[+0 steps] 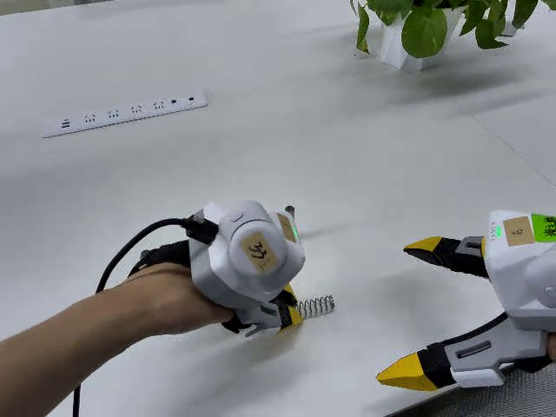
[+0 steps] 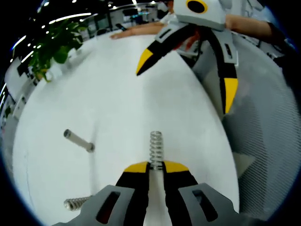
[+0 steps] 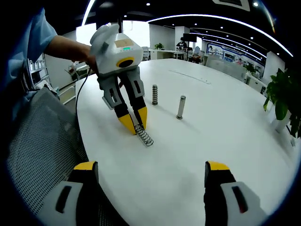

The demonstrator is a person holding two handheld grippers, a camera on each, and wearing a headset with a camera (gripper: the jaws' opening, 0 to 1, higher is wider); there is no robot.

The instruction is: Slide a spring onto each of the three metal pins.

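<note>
left tool (image 2: 150,165) clamped on spring (image 2: 155,146), near bare pin (image 2: 78,140) | right tool (image 3: 150,165) wide apart, farther from pin

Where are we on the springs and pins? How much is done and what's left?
Done: one pin already has a spring on it. In hand: the left gripper is shut on one end of a loose spring. Left: the bare pin beside the first needs a spring. The right gripper is open, holding nothing. I count two pins here, so I cannot vouch for a third.
</note>
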